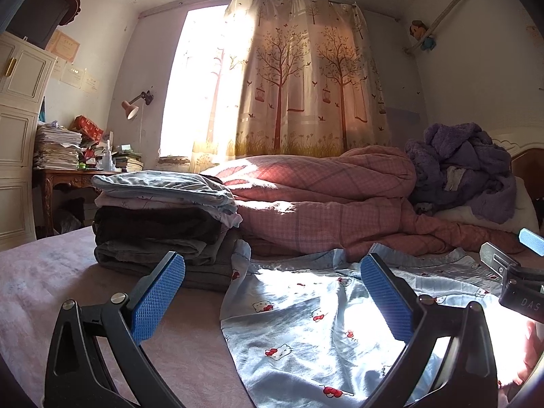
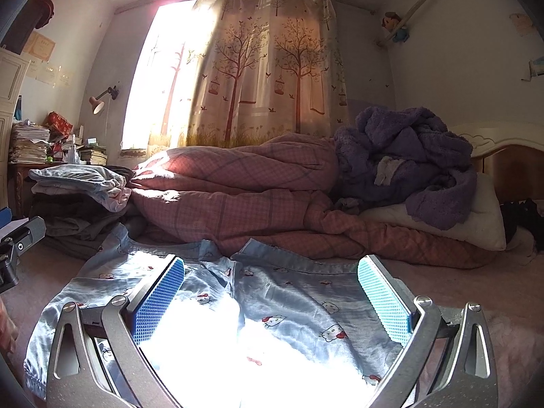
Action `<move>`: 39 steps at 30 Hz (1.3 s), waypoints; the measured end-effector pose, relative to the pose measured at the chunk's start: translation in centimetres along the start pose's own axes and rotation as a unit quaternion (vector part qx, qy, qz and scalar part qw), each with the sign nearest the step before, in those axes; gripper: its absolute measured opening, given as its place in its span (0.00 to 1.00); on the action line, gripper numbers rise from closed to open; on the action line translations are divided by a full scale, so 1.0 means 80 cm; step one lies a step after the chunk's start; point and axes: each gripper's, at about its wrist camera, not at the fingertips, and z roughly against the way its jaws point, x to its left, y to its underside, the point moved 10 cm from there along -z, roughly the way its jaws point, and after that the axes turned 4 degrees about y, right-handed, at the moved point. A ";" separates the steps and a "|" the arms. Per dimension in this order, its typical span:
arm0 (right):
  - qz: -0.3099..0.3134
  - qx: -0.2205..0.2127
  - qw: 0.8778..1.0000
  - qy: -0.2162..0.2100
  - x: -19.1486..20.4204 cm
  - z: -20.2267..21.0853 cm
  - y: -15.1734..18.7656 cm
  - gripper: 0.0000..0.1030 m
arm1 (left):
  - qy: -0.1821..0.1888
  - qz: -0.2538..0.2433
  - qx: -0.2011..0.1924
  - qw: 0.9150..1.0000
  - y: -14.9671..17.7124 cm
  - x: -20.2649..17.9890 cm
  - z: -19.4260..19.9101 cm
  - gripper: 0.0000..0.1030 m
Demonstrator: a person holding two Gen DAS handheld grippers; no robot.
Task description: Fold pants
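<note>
Left wrist view: my left gripper [image 1: 272, 292] hangs spread wide, grasping nothing, over the light-blue cat-print pants [image 1: 306, 326] lying flat on the pink bedsheet [image 1: 51, 292], beside a stack of folded clothes [image 1: 159, 224]. Right wrist view: my right gripper [image 2: 270, 295] is equally splayed above the pants [image 2: 289, 299], before the pink checked quilt [image 2: 238, 187].

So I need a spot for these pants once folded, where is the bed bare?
Bare sheet lies left of the pants, in front of the folded stack. Another bare strip lies right of the pants, before the pink quilt. Behind, the quilt and purple blanket crowd it.
</note>
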 end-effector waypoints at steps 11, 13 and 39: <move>0.001 -0.006 1.000 0.005 -0.002 0.003 -0.003 1.00 | -0.001 -0.019 -0.010 1.000 -0.001 -0.009 0.005 1.00; 0.003 -0.008 1.000 0.006 -0.001 0.004 -0.004 1.00 | 0.015 -0.019 0.000 1.000 0.002 -0.014 0.002 1.00; -0.120 -0.045 0.992 -0.020 -0.105 0.037 -0.069 1.00 | -0.083 0.000 -0.083 0.993 -0.037 0.026 0.059 1.00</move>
